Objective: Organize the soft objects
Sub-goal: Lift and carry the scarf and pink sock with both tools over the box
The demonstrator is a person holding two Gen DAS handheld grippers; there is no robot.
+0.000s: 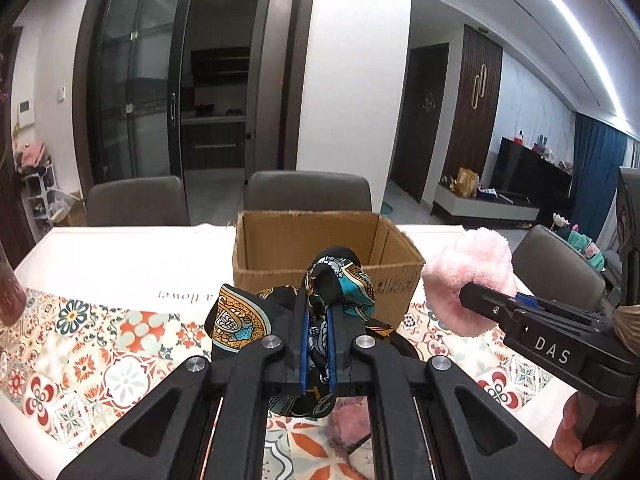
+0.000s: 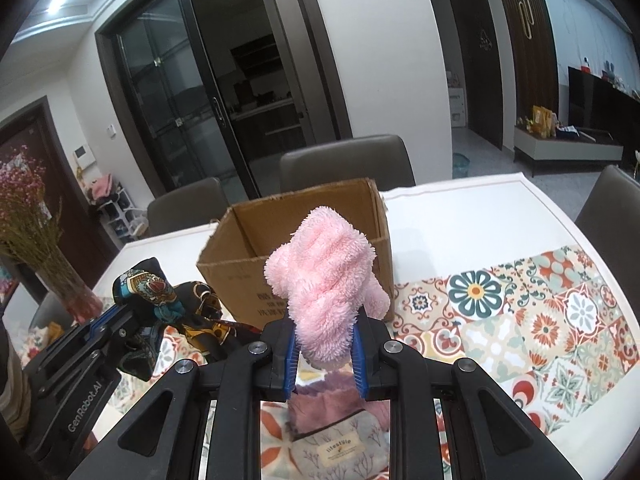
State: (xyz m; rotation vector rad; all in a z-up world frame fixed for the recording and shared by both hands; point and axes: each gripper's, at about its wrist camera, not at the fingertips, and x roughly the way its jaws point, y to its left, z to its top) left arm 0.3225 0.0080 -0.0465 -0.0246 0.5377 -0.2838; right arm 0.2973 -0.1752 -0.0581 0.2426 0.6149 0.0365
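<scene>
Both grippers squeeze soft things just in front of the cardboard box (image 1: 320, 248): left gripper (image 1: 319, 320) holds the scarf (image 1: 340, 280), right gripper (image 2: 324, 344) holds the pink towel (image 2: 324, 276); next, probably lift them over the box and let go.

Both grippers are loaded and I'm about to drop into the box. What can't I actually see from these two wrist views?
- Floor of the cardboard box: hidden by its near wall in both views.
- Pink fluffy cloth and patterned scarf: lower ends hidden by the gripper frames.
- Pouch under the right gripper: mostly covered by the frame; its label is too small to read.
- Vase: cut off at the left wrist view's edge.
</scene>
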